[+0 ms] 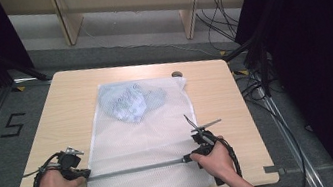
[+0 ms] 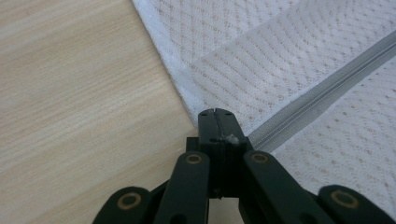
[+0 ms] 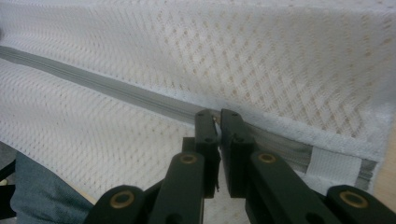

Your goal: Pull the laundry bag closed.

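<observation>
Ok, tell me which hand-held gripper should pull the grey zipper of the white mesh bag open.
Probably the right hand-held gripper: its jaws pinch what looks like the slider on the grey zipper. The left hand-held gripper clamps the white mesh bag at the zipper's other end.

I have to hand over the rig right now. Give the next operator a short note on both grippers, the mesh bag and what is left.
Left gripper: shut on the mesh bag at the zipper's left end.
Right gripper: shut on the zipper pull at the right end.
The bag lies flat on the table, crumpled clothing inside near the far end.
Done: both ends gripped.
Left: whether the zipper is open or closed cannot be told; probably slide the pull along.
</observation>
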Tool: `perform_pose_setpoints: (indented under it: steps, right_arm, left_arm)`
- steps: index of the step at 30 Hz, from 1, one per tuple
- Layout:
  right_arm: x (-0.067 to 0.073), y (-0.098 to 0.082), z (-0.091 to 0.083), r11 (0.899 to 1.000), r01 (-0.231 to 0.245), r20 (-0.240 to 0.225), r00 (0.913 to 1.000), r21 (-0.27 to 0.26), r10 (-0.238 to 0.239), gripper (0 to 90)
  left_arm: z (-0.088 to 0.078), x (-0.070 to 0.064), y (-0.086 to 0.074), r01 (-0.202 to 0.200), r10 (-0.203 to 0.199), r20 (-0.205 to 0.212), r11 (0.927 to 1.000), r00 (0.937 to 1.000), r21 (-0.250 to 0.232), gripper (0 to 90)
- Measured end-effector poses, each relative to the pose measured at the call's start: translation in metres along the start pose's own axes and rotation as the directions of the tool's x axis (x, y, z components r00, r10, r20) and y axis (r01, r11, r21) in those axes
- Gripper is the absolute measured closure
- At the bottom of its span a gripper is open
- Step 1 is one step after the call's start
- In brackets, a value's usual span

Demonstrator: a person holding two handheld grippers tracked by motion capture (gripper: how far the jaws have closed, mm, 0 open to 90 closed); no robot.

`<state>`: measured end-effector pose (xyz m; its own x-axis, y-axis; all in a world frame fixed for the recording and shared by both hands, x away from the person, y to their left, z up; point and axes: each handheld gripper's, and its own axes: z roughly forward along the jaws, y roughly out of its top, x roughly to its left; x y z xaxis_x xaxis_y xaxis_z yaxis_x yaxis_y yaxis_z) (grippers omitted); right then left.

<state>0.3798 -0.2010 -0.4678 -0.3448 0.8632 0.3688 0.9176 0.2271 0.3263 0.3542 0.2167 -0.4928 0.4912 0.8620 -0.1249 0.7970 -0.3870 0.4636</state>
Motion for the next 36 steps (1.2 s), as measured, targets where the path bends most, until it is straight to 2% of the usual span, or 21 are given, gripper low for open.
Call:
perform_pose_setpoints:
  steps: [3,4,5,9,10,11,14,16,18,22,23,24,26,28,29,30,31,32,33,34,36]
  right_arm:
    - [0.003,0.000,-0.004,0.998,-0.056,-0.013,0.9983,0.031,0.057,86.9]
    - [0.002,0.000,-0.004,0.998,-0.053,-0.014,0.9985,0.032,0.053,86.9]
    - [-0.002,0.000,-0.002,1.000,-0.002,-0.001,1.0000,-0.002,0.002,86.9]
    - [-0.002,-0.001,-0.005,0.998,-0.053,-0.002,0.9986,0.019,0.053,86.9]
    - [-0.002,-0.001,-0.005,0.999,-0.051,-0.007,0.9987,0.018,0.051,86.9]
    - [-0.007,-0.002,-0.003,1.000,-0.003,0.001,1.0000,-0.007,0.003,86.9]
    - [-0.006,-0.003,-0.004,1.000,-0.022,0.019,0.9996,0.011,0.022,86.9]
    - [-0.009,-0.003,-0.006,1.000,-0.028,0.018,0.9994,-0.005,0.028,86.9]
    - [-0.016,-0.005,-0.008,1.000,-0.001,0.024,0.9997,-0.022,0.002,86.9]
    - [-0.031,-0.011,-0.018,0.997,-0.073,0.041,0.9965,0.007,0.073,86.9]
    - [-0.037,-0.013,-0.020,0.997,-0.073,0.055,0.9958,-0.002,0.073,86.9]
    - [-0.046,-0.016,-0.021,0.999,-0.048,0.068,0.9965,-0.013,0.048,86.8]
    - [-0.052,-0.022,-0.026,0.993,-0.121,0.017,0.9925,0.004,0.121,86.3]
    - [-0.055,-0.025,-0.027,0.993,-0.115,0.027,0.9930,0.013,0.115,86.4]
    - [-0.053,-0.025,-0.027,0.996,-0.086,-0.001,0.9963,-0.001,0.086,86.6]
    - [-0.053,-0.025,-0.028,1.000,-0.028,-0.041,0.9988,-0.006,0.028,86.4]
    - [-0.054,-0.024,-0.029,0.997,0.039,-0.059,0.9973,-0.074,-0.043,84.5]
    - [-0.053,-0.023,-0.034,0.991,0.056,-0.082,0.9945,-0.120,-0.066,78.8]
    - [-0.054,-0.022,-0.040,0.982,0.077,-0.080,0.9925,-0.172,-0.092,72.5]
    - [-0.054,-0.021,-0.045,0.974,0.070,-0.069,0.9939,-0.215,-0.086,67.2]
    - [-0.060,-0.018,-0.055,0.962,0.067,-0.022,0.9969,-0.263,-0.076,62.8]
  left_arm:
    - [0.000,-0.001,0.000,0.002,-0.002,-0.007,1.0000,1.0000,-0.009,90.0]
    - [0.000,-0.001,0.000,0.001,-0.001,-0.008,1.0000,1.0000,-0.007,90.0]
    - [0.000,0.000,0.000,0.000,0.000,0.000,1.0000,1.0000,0.000,90.0]
    - [0.000,0.000,0.000,0.005,-0.005,0.001,1.0000,1.0000,-0.005,90.0]
    - [0.000,0.000,0.000,0.005,-0.005,0.002,1.0000,1.0000,-0.005,90.0]
    - [0.000,0.000,0.000,0.005,-0.005,0.001,1.0000,1.0000,-0.005,90.0]
    - [0.000,0.000,0.000,0.005,-0.005,0.005,1.0000,1.0000,-0.005,90.0]
    - [0.000,0.000,0.000,0.005,-0.005,0.002,1.0000,1.0000,-0.006,90.0]
    - [0.000,0.000,0.000,0.003,-0.003,0.002,1.0000,1.0000,-0.005,90.0]
    - [0.000,-0.001,0.000,0.006,-0.006,-0.002,1.0000,1.0000,-0.007,90.0]
    - [0.000,0.000,0.000,0.006,-0.006,-0.001,1.0000,1.0000,-0.006,90.0]
    - [0.000,0.000,0.000,0.005,-0.005,0.001,1.0000,1.0000,-0.007,90.0]
    - [0.001,-0.001,-0.001,0.005,-0.005,-0.007,0.9997,1.0000,-0.022,90.0]
    - [0.001,-0.001,-0.001,0.005,-0.005,-0.007,0.9998,1.0000,-0.018,90.0]
    - [0.000,0.000,0.000,0.000,0.000,-0.013,0.9999,0.9999,-0.012,90.0]
    - [0.000,0.001,-0.001,-0.004,0.004,-0.013,1.0000,0.9999,-0.008,90.0]
    - [0.000,0.002,-0.002,0.005,-0.006,-0.012,0.9996,0.9999,-0.026,90.0]
    - [-0.002,0.005,-0.003,0.002,-0.002,-0.012,0.9998,0.9999,-0.021,89.9]
    - [-0.003,0.005,-0.005,0.013,-0.014,-0.024,0.9987,0.9996,-0.049,89.3]
    - [-0.006,0.005,-0.004,0.008,-0.010,-0.036,0.9984,0.9993,-0.055,85.9]
    - [-0.010,0.002,-0.001,0.027,-0.033,-0.040,0.9908,0.9986,-0.132,75.4]
